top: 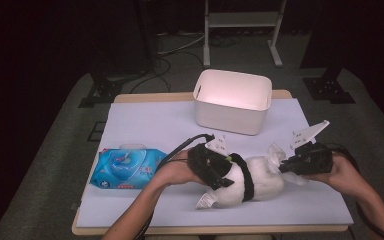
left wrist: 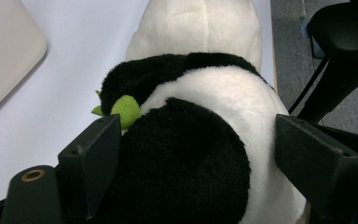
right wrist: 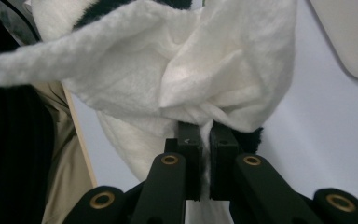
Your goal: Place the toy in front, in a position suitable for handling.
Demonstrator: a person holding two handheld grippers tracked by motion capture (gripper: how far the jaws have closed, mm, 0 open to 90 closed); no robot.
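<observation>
Dark room all round, with a white stand and loose cables on the grey floor at twelve o'clock beyond the table point(top: 145, 112), whose top is covered by a pale sheet. On it, toward twelve o'clock, stands a white bin point(top: 232, 101), open at the top. At nine o'clock lies a blue wipes pack point(top: 124, 168), flat and well apart from the bin.

A panda plush point(top: 250, 181) lies on its side at about five o'clock from the table's middle, near the front edge, its white body crossed by a black band and a white label sticking out at its lower left. A small green piece point(left wrist: 126, 110) sits against the black fur.

Left gripper point(top: 219, 172) comes in from eight o'clock and sits on the plush's left end. In the left gripper view its jaws stand spread wide on either side of the black-and-white body point(left wrist: 200, 154); the left pad lies against the fur, while the right pad stands beside the white flank and I cannot tell whether it touches.

Right gripper point(top: 286, 166) comes in from four o'clock at the plush's right end. In the right gripper view its jaws are pressed together, pinching a fold of white fur point(right wrist: 205, 84) between the pads, with the fabric bunched and pulled up above them
</observation>
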